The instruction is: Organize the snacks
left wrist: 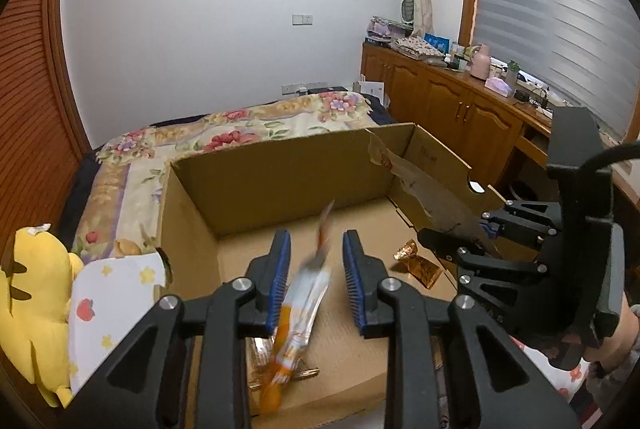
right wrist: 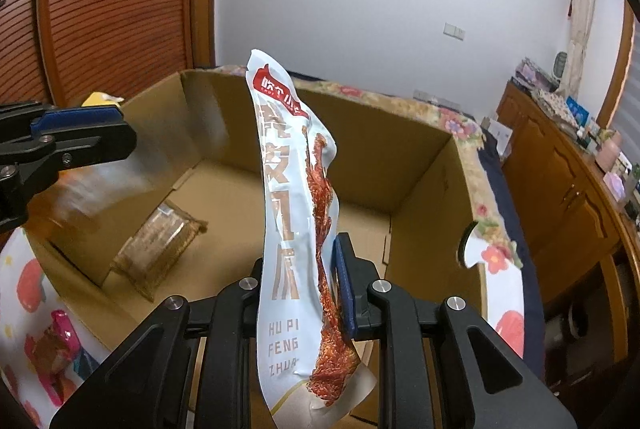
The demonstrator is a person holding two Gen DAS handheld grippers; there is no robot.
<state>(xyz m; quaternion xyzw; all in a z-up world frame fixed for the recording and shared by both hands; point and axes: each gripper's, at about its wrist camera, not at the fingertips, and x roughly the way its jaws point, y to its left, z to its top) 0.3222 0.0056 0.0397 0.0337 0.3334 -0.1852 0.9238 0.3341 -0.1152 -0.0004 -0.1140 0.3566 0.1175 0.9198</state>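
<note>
Pale-blue snack pouch (right wrist: 296,229) clamped in right hand-held gripper (right wrist: 304,293); left hand-held gripper (left wrist: 316,277) parted, orange packet (left wrist: 296,309) loose between.

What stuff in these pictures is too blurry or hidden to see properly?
- Orange-and-silver snack packet, left wrist view: motion blur smears its print; between the left tongs, whose pads stand clear of it.
- Brown packet in the cardboard box, right wrist view: label too blurred to read.
- Pink packet, right wrist view: partly hidden by the box wall.

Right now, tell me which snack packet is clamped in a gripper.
The pale blue packet, pinched upright in the right gripper. The orange one falls free; the gold one lies in the box.
</note>
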